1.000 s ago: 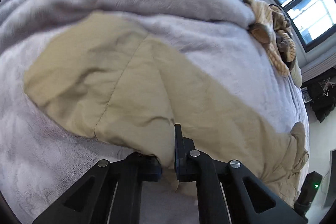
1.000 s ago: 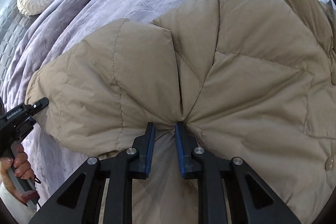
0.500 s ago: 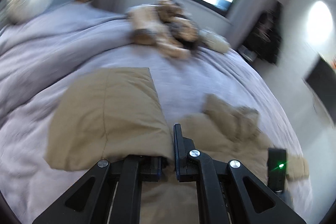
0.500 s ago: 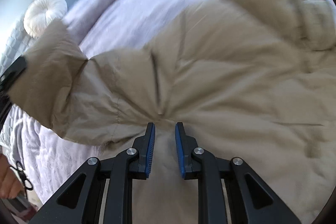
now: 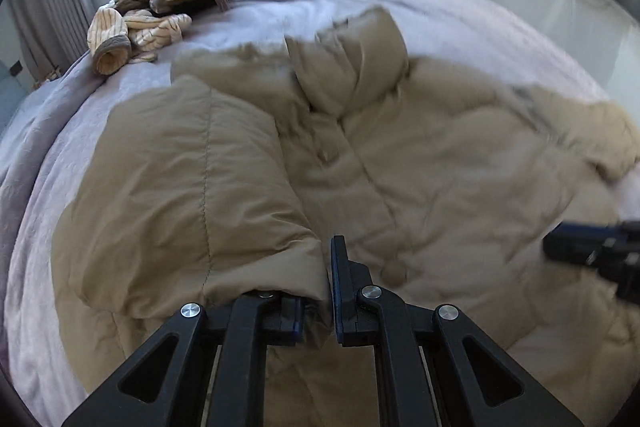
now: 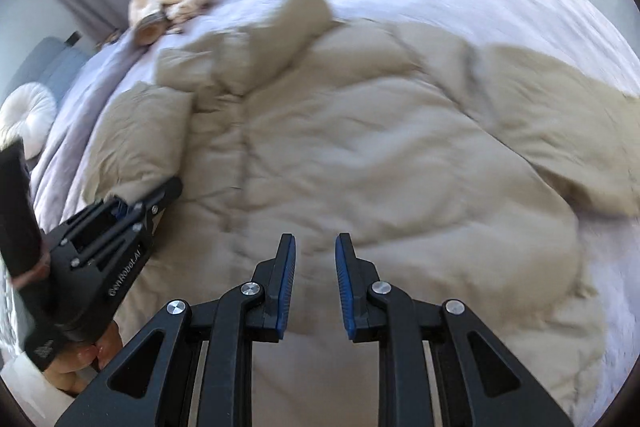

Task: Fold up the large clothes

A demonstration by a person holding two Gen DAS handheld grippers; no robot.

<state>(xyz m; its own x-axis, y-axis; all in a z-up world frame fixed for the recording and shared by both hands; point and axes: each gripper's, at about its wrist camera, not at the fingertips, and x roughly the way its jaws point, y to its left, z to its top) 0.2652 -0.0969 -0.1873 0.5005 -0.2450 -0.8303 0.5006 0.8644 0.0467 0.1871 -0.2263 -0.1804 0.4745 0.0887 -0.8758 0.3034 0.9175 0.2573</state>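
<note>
Here, a beige padded jacket [image 5: 420, 163] lies spread front-up across the middle of the bed [image 5: 460, 11], its hood [image 5: 360, 59] toward the far edge, where a heap of striped cream clothes [image 5: 152, 11] sits near the far left corner. The left claw [image 5: 320, 291] is clamped on the cuff of the jacket's sleeve [image 5: 192, 195], which lies doubled over the jacket's left side. The right claw [image 6: 315, 291], its blue pads parted with nothing between them, hangs above the jacket's near hem.
</note>
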